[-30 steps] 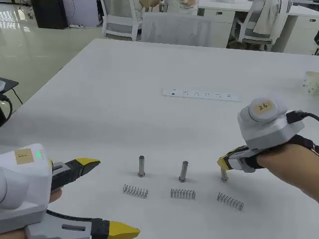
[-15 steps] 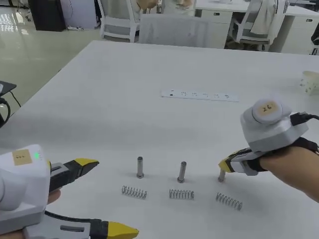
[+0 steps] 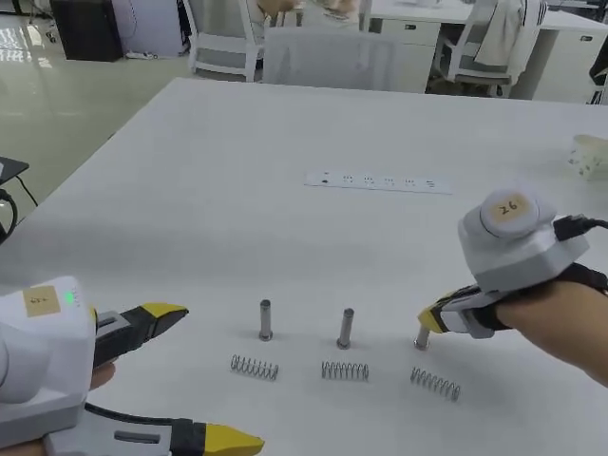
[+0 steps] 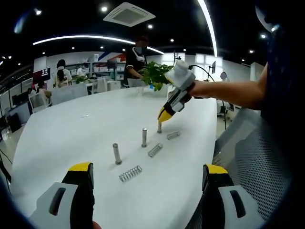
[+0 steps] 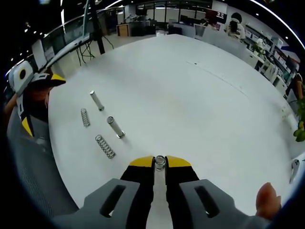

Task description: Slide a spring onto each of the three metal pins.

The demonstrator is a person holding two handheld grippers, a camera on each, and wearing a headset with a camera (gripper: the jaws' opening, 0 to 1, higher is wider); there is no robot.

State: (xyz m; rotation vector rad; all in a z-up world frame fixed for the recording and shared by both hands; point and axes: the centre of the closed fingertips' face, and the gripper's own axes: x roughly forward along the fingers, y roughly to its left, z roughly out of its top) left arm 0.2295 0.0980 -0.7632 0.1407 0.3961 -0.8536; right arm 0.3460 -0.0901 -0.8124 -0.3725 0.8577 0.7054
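Three springs (image 3: 345, 370) lie loose on worktop (image 3: 285, 218), each at 6 o'clock of its own among the pins (image 3: 347, 328); none threaded. Right tool (image 5: 159, 161) nips right pin (image 3: 421, 339); left tool (image 4: 147, 168) wide, empty.

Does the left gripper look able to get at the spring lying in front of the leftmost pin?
Probably yes. The left gripper is open, and the left spring lies on bare table just ahead of its jaws, nothing between. The right gripper is off to the side, shut on the right pin.
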